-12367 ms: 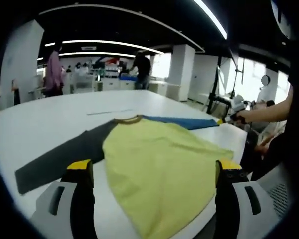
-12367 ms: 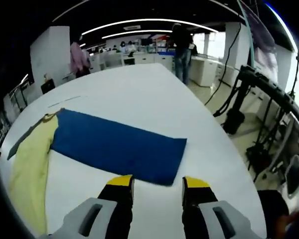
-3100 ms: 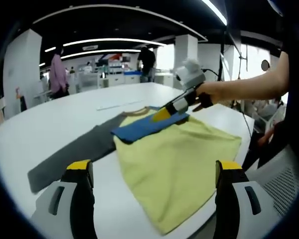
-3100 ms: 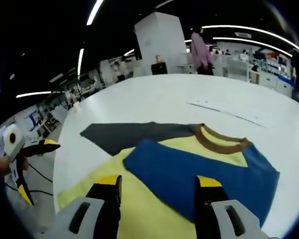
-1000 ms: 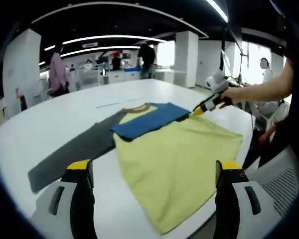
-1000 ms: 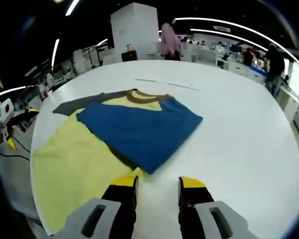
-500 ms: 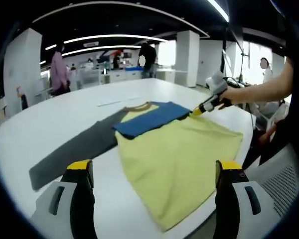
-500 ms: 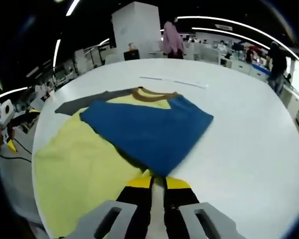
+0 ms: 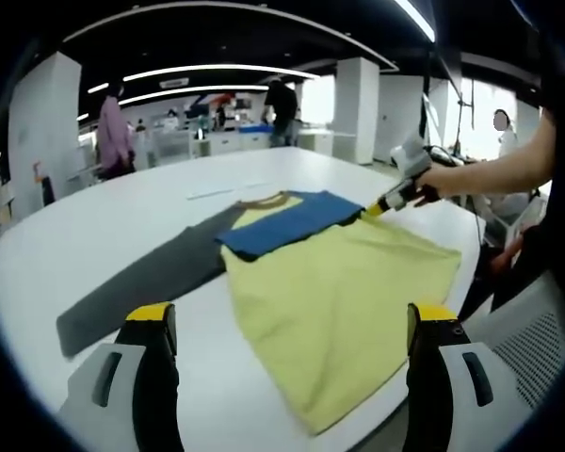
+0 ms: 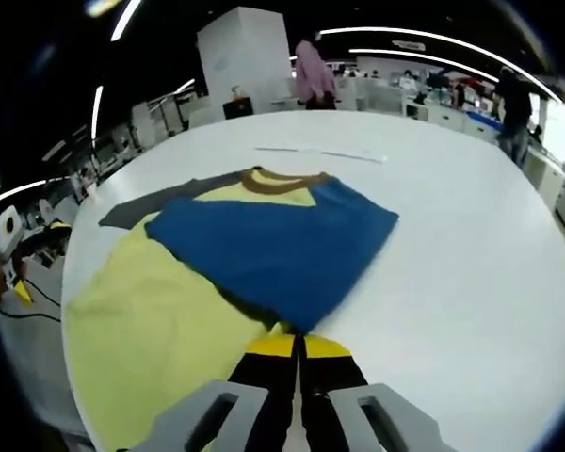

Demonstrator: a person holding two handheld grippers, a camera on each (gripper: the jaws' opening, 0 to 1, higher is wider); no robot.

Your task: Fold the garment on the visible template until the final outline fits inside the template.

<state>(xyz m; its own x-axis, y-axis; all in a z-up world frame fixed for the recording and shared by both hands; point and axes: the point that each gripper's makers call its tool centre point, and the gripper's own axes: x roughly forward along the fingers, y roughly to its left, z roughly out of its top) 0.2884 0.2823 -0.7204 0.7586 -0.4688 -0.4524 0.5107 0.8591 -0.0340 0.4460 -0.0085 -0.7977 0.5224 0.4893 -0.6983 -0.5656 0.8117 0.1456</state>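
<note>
Right gripper view first: the right gripper (image 10: 298,347) has its yellow-tipped jaws pressed together at the near edge of the garment (image 10: 169,311), right where the blue sleeve (image 10: 273,247) lies folded across the yellow body. Whether cloth is pinched between the tips, I cannot tell from here. The brown collar (image 10: 275,179) sits at the far end, and the dark grey sleeve (image 10: 155,202) stretches out flat beyond it to the left. All of it lies on the white table (image 10: 471,235). A thin pale strip (image 10: 320,153) rests on the table past the collar.

Over to the left gripper view: the left gripper (image 9: 287,325) hangs above the near hem of the yellow garment (image 9: 344,282), jaws spread wide apart, nothing between them. The grey sleeve (image 9: 141,282) runs off to the left, the blue sleeve (image 9: 287,221) is folded over the chest. The right gripper (image 9: 388,200) comes in from the right, held in a person's hand (image 9: 433,181), its tips down at the cloth's edge beside the blue fold. People stand at desks in the background.
</note>
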